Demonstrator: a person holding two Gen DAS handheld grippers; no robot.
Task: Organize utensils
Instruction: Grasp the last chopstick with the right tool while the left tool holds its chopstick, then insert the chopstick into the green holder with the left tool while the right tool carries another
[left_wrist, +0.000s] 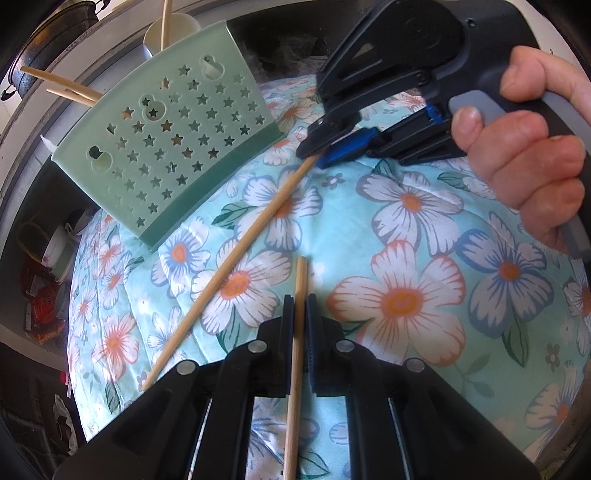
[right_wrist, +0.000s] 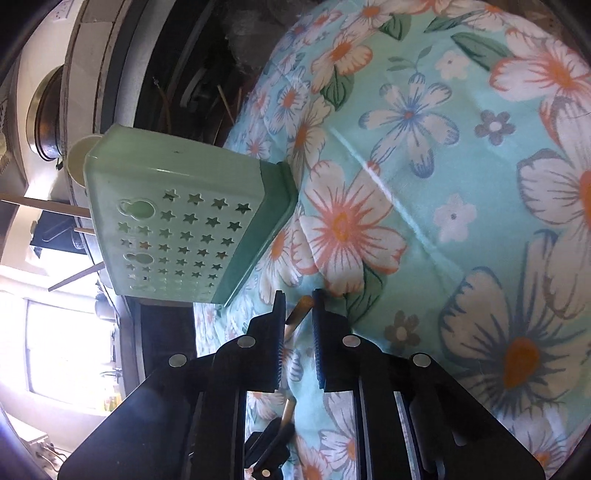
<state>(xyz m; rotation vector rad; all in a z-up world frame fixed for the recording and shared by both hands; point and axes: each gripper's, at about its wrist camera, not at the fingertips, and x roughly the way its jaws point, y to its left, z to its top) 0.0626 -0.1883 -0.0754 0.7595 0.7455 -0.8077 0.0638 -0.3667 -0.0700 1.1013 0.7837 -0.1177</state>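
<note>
On the flowered cloth (left_wrist: 424, 229), two wooden chopsticks are in play. The short-looking chopstick (left_wrist: 297, 332) runs straight up the middle of the left wrist view, pinched between the two fingers of the left gripper (left_wrist: 300, 302); the jaws are nearly closed, pressed against the stick on both sides, with its blunt tip poking out just past the fingertips. The long chopstick (left_wrist: 236, 266) lies on a diagonal across the cloth, lower end near the left gripper's frame, upper end at the tips of the right gripper (left_wrist: 320, 150). Right gripper: jaws drawn in close around that upper end, blue pad (left_wrist: 347, 147) on one side, black finger on the other. In the right wrist view the stick end (right_wrist: 300, 309) sits between the two fingers with a narrow gap still visible on each side; whether the pads are actually bearing on it, cannot tell. A hand (left_wrist: 524, 147) wraps the right gripper's handle. Beyond the sticks, a pale green holder (left_wrist: 170, 144) with star-shaped cutouts stands tilted at the far edge of the cloth, darker green base resting on the fabric. Two more chopsticks (left_wrist: 62, 86) stick out of its far open end. A cream cup (left_wrist: 173, 31) stands just behind the holder with one stick upright in it.
</note>
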